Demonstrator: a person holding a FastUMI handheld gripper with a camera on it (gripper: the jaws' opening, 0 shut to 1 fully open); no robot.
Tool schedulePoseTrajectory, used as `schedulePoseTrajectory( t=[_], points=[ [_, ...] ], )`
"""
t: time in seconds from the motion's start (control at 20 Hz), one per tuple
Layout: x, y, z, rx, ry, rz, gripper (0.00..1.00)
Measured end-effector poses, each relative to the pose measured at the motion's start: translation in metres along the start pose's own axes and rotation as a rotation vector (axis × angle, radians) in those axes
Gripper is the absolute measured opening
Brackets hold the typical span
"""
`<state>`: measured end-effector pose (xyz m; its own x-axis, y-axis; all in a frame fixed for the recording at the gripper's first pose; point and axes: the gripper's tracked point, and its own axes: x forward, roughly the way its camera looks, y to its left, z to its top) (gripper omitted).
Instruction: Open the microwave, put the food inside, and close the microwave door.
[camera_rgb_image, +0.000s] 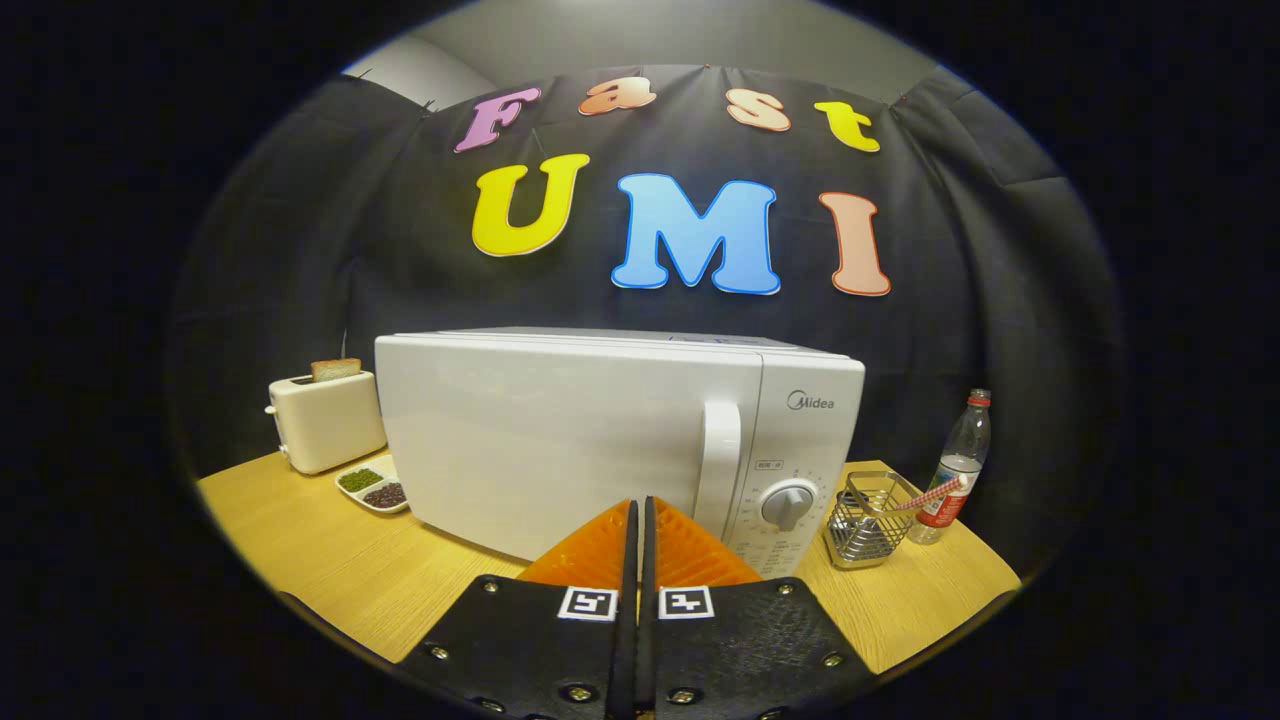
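Note:
A white microwave (560, 440) stands on the wooden table (330, 570) with its door closed. Its vertical door handle (718, 465) and a round dial (788, 505) sit on its right side. My gripper (638, 505) is shut with nothing between its fingers, which press together. The fingertips point at the lower front of the door, just left of the handle, close to it but apart. A small white dish of food (374, 487) with green and dark portions lies on the table to the left of the microwave.
A cream toaster (325, 420) with a slice of bread (335, 369) stands behind the dish at the far left. Right of the microwave are a wire mesh holder (868, 520) with a striped straw and a plastic bottle (958, 470).

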<state>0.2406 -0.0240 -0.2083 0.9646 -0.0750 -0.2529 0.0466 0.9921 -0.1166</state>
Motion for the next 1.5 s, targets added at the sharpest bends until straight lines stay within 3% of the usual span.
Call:
schedulePoseTrajectory(
  t=[0.3,0.6,0.9,1.15,1.25,1.3,1.45,1.5],
  points=[
    [-0.118,0.004,0.058,-0.01,-0.157,0.047,0.01],
    [-0.209,0.009,0.071,0.01,-0.166,0.162,0.01],
    [-0.262,-0.04,0.082,-0.036,-0.164,0.049,0.02],
    [-0.296,-0.032,0.102,0.01,-0.227,0.109,0.02],
    [-0.304,-0.039,0.103,0.004,-0.229,0.079,0.03],
    [-0.303,-0.047,0.102,0.0,-0.229,0.042,0.09],
    [-0.307,-0.045,0.097,-0.092,-0.197,-0.001,0.97],
    [-0.307,-0.04,0.1,-0.11,-0.207,0.008,1.0]
  ],
)
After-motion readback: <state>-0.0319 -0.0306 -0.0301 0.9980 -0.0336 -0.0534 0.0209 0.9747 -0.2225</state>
